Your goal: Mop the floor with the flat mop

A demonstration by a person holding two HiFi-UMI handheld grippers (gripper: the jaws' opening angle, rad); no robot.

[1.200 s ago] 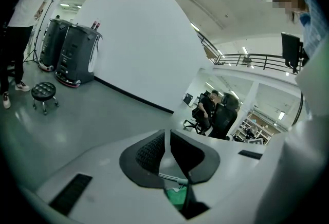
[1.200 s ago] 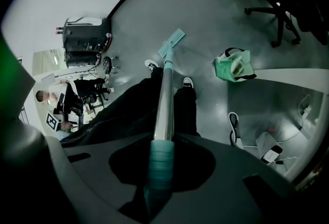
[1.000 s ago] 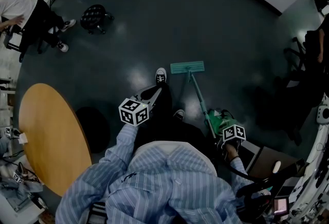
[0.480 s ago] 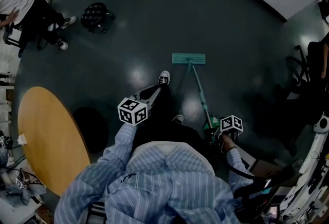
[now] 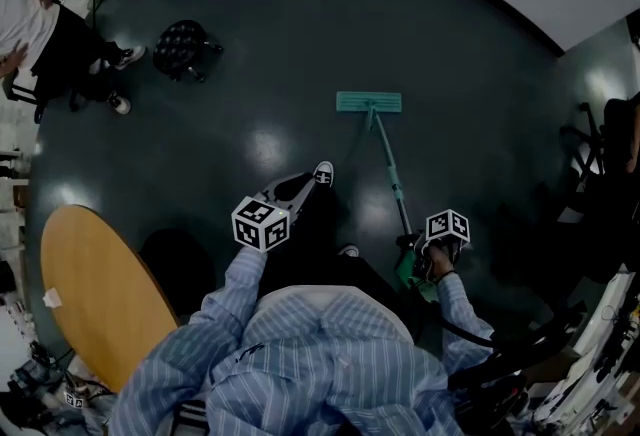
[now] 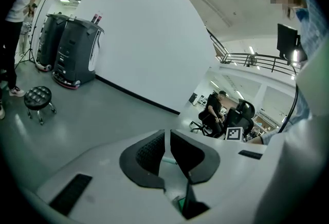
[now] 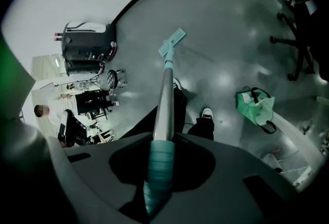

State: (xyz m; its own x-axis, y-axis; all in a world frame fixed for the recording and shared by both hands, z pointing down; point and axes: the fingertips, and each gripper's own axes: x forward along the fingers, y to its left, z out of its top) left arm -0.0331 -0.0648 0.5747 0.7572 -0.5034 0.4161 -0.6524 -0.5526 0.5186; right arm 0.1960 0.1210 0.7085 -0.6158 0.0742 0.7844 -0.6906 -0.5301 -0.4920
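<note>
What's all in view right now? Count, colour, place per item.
flat mop: 1, teal head, flat on the floor ahead.
floor: 1, dark grey, glossy.
table: 1, wooden, lower left.
stool: 1, black, upper left.
other person: 1, white top, far upper left.
bag: 1, green, on the floor near the feet.
shoes: 2, black with white toes, beside the mop's handle.
left gripper: 1, white, fingers close together, nothing between.
right gripper: 1, grey, fingers shut on the flat mop's handle.
</note>
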